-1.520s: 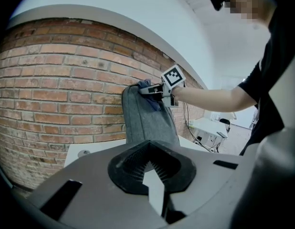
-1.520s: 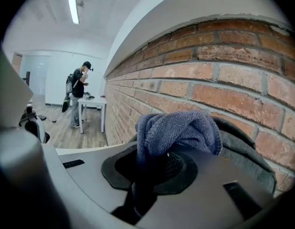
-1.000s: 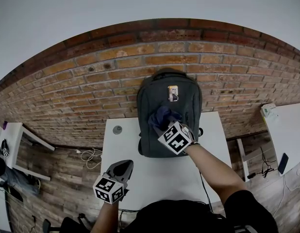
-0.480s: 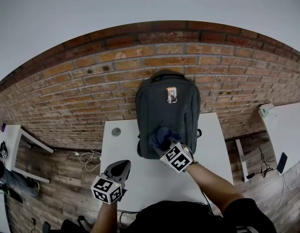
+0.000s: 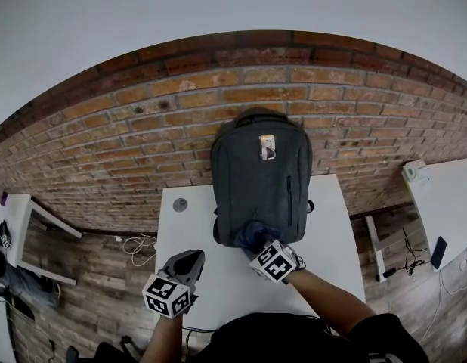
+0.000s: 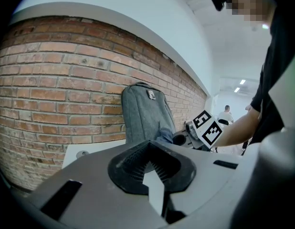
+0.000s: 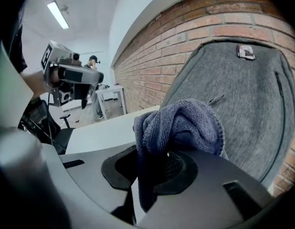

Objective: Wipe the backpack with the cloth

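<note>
In the head view a dark grey fabric backpack [image 5: 261,180] stands upright at the back of a white rectangular surface [image 5: 328,229], its back against a red brick wall [image 5: 135,134], with a small pale tag high on its front. The right gripper [image 5: 264,244] reaches in from below to the bottom of the backpack's front, where a bunched blue-grey knitted cloth [image 5: 256,234] lies pressed against the fabric. The left gripper [image 5: 190,261] hangs over the near left edge of the surface, well apart from the backpack, and a small round grey disc [image 5: 180,203] sits near the surface's back left corner. In the left gripper view the ribbed black fingers are drawn together at their tips with nothing between them; the backpack stands beyond, and the right gripper's marker cube shows at its foot. In the right gripper view the fingers are clamped on the cloth, which rises in a rounded wad above them and touches the lower front of the backpack, whose grey panel fills the right side.
</note>
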`<state>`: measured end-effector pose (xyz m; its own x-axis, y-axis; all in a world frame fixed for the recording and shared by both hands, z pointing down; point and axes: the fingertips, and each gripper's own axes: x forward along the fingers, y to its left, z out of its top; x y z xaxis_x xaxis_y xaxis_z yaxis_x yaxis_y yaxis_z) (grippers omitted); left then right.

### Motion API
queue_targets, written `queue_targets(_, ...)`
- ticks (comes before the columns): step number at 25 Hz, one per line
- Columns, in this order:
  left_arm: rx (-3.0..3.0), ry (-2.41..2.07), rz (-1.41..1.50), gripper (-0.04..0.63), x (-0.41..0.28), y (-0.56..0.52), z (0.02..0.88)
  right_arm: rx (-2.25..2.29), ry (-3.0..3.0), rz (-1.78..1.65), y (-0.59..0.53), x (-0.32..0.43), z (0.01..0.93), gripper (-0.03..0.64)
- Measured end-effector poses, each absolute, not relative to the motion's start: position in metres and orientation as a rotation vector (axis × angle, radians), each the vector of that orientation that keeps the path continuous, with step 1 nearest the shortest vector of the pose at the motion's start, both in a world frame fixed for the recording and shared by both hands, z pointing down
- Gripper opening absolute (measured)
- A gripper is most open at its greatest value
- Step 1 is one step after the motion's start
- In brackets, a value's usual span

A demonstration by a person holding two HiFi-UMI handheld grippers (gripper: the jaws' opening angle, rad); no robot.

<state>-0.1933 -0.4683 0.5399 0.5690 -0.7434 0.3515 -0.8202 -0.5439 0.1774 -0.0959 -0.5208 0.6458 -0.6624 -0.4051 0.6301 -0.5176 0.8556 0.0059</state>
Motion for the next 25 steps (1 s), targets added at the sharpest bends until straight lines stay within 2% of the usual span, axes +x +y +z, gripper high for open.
queue_targets(12,2.47,-1.284,0.339,-0.02,-0.197,-0.467,0.543,0.606,-2.25,0.297,-0.498,-0.104,0.722,0.063)
queue_targets(25,2.459,-1.291,0.322,-0.02,-0.201,-0.466,0.547,0.63,-2.402,0.301,-0.523,-0.129,0.664,0.063)
